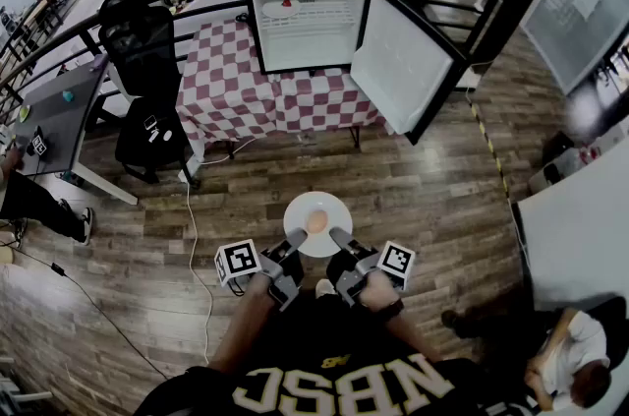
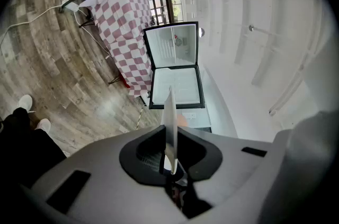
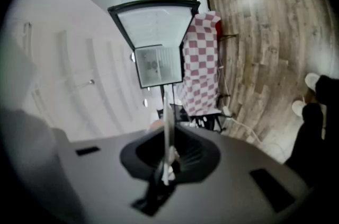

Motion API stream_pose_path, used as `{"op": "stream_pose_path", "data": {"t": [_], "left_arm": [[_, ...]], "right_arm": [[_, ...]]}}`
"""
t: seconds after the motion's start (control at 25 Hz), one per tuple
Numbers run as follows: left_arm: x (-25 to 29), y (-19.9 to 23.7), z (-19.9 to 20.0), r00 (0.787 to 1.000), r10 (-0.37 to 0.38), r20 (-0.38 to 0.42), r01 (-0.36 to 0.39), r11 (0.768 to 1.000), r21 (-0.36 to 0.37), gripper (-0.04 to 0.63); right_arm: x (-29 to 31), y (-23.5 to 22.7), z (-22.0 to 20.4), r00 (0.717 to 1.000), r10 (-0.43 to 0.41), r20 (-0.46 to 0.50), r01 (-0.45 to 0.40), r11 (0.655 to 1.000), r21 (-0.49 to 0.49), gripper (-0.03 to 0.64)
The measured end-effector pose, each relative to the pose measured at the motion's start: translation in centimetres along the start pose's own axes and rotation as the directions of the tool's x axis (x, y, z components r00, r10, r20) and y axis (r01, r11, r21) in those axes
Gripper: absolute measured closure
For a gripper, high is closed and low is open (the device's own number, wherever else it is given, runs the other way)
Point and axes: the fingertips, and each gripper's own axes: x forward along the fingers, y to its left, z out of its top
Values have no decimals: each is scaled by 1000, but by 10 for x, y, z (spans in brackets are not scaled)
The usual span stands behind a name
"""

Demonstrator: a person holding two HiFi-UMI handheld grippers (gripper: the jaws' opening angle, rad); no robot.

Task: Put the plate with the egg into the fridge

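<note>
A white plate [image 1: 316,208] with a brownish egg [image 1: 316,221] on it hangs level above the wooden floor, in front of me. My left gripper [image 1: 293,242] is shut on its near left rim and my right gripper [image 1: 340,240] on its near right rim. In the left gripper view the plate [image 2: 170,122] stands edge-on between the jaws of the left gripper [image 2: 170,167]. The right gripper view shows the plate [image 3: 167,125] the same way in the right gripper [image 3: 167,164]. The small black fridge [image 1: 308,11] stands ahead on a checkered table [image 1: 246,94], its door [image 1: 401,65] swung open to the right.
A small plate with something red [image 1: 282,7] sits on the fridge's top shelf. A black chair [image 1: 142,45] and a grey desk [image 1: 59,114] stand at the left. A white cable [image 1: 191,237] runs over the floor. A person [image 1: 565,355] sits at the lower right by a white table [image 1: 580,227].
</note>
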Motion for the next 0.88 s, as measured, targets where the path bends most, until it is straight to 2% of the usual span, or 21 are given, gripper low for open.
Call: {"op": "stream_pose_path", "data": {"t": [0.12,0.24,0.36,0.52,0.6,0.76,0.88], "left_arm": [[10,5,-15,997,69,-35,-66,995,74,554],[16,1,-29,998,51,-46,-45,992,115,554],[15,3,-28,1000,11,-22,-10,999,39,554],[8,36,-30,998,70,7,-68,991,-116,557],[11,39,-30,998,56,7,-54,983,-175,558],[24,43,-20,999,51,-4,-50,977,-207,558],[38,37,6,999,18,-26,-23,982,-187,558]], "right_arm": [[-15,-1,7,1000,-24,14,23,999,29,575],[-26,-5,14,999,-30,19,29,999,25,575],[-23,-8,13,999,-30,-14,30,999,19,575],[-20,-11,10,998,4,-67,-7,999,-36,575],[-17,-13,11,995,12,-94,-19,997,-71,575],[-6,-20,24,994,0,-109,-11,995,-96,575],[16,-8,37,993,20,-115,-35,990,-135,574]]}}
